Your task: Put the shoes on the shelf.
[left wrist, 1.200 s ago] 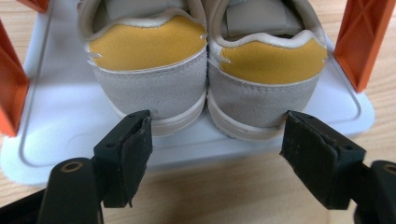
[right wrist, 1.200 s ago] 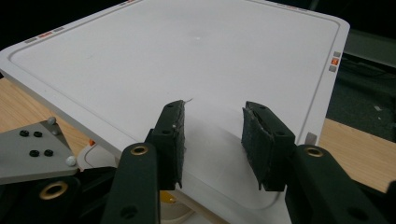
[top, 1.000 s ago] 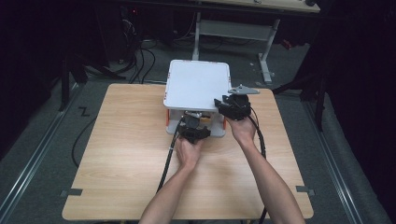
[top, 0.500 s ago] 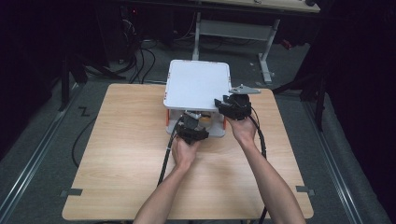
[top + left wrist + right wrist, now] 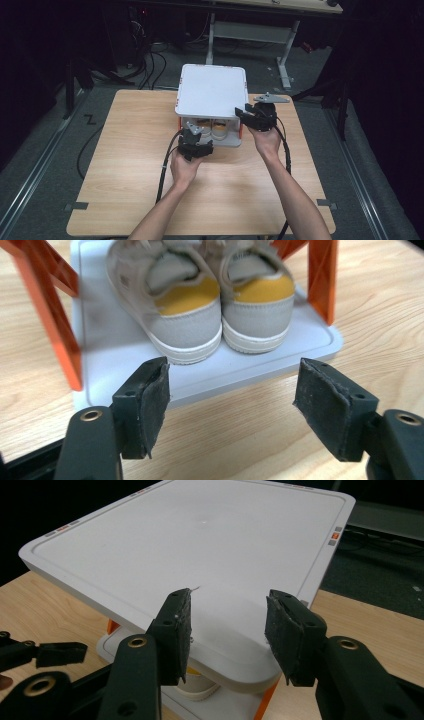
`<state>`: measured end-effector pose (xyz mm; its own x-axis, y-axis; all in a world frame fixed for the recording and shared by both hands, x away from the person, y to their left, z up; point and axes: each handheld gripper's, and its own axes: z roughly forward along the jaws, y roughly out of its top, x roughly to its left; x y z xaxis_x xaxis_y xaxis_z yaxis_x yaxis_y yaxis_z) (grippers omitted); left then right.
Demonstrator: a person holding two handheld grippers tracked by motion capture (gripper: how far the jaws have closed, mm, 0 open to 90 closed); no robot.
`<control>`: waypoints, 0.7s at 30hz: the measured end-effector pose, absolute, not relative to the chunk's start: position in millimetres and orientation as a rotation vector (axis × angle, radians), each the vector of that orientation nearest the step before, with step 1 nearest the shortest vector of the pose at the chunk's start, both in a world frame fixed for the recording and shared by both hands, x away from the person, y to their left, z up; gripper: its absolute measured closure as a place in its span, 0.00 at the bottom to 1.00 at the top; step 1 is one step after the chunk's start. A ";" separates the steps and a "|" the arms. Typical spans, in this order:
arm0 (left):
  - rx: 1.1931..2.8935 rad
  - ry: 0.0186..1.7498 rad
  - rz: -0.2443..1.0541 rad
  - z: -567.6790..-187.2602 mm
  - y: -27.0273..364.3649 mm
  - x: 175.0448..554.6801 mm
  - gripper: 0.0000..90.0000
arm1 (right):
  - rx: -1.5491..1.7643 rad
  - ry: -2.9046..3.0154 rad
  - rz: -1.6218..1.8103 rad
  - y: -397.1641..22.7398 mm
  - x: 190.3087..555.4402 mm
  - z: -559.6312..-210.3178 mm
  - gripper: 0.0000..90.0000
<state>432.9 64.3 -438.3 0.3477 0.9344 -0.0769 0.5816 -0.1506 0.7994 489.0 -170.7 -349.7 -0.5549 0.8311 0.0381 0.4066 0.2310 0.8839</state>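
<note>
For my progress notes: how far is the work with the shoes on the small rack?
Done: the pair of shoes stands on the rack's lower shelf. In hand: nothing; the left hand-held gripper is open before the heels, its jaws just closing slightly. The right hand-held gripper, just opening, is over the top shelf. Left: unclear.

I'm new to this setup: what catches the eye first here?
A two-tier white rack with orange posts stands at the table's far middle. A pair of small grey-and-yellow shoes sits on its lower shelf, heels toward the left tongs, which are open and empty. The right tongs hover open over the rack's near right corner.
</note>
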 end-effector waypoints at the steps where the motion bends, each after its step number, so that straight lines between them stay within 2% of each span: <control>1: 1.833 1.325 0.578 -435.5 67.3 430.6 0.34 | 1.132 2.063 1.277 -172.9 487.6 -348.2 0.59; 21: 1.778 1.203 0.578 -407.8 113.3 388.1 0.33 | 1.149 2.029 1.379 -215.6 442.5 -339.9 0.56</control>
